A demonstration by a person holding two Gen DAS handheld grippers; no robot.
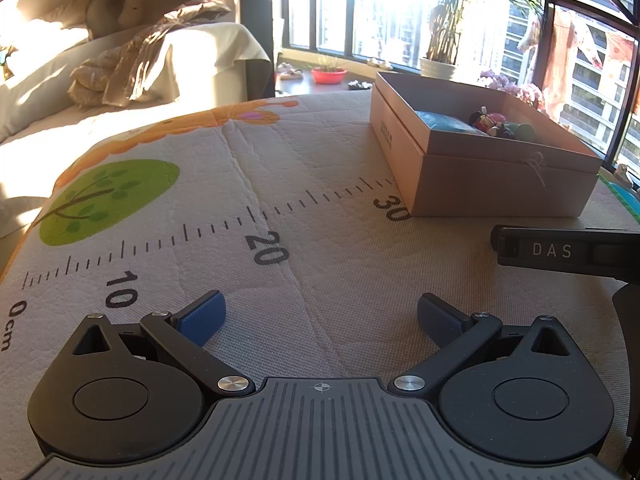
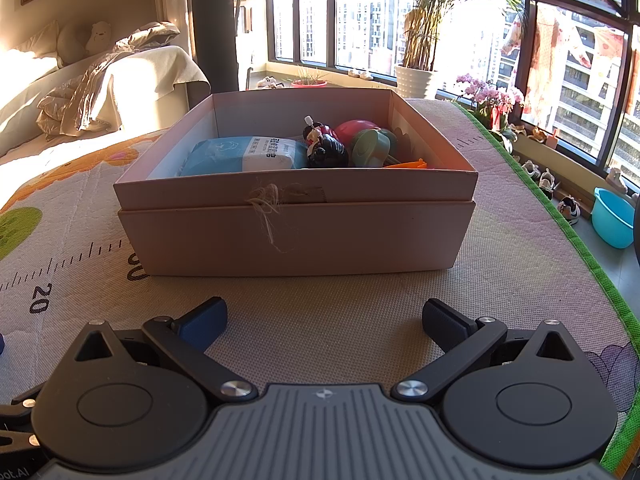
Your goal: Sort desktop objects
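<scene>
Box (image 2: pixel 296 236) ahead of right tool (image 2: pixel 322 322), apart; tool spread, empty.

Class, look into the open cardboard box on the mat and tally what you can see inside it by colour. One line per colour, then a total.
Seen from the right wrist view, inside the box:
Blue: 1, the tissue pack
Black: 1, the figurine
Pink: 1, the round toy
Green: 1, the round toy
Orange: 1, the small piece
Total: 5 visible; others may be hidden.

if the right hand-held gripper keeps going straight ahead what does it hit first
Most likely the near wall of the cardboard box, dead ahead of the open right hand-held gripper. Only bare mat lies between, though depth is hard to judge.
</scene>
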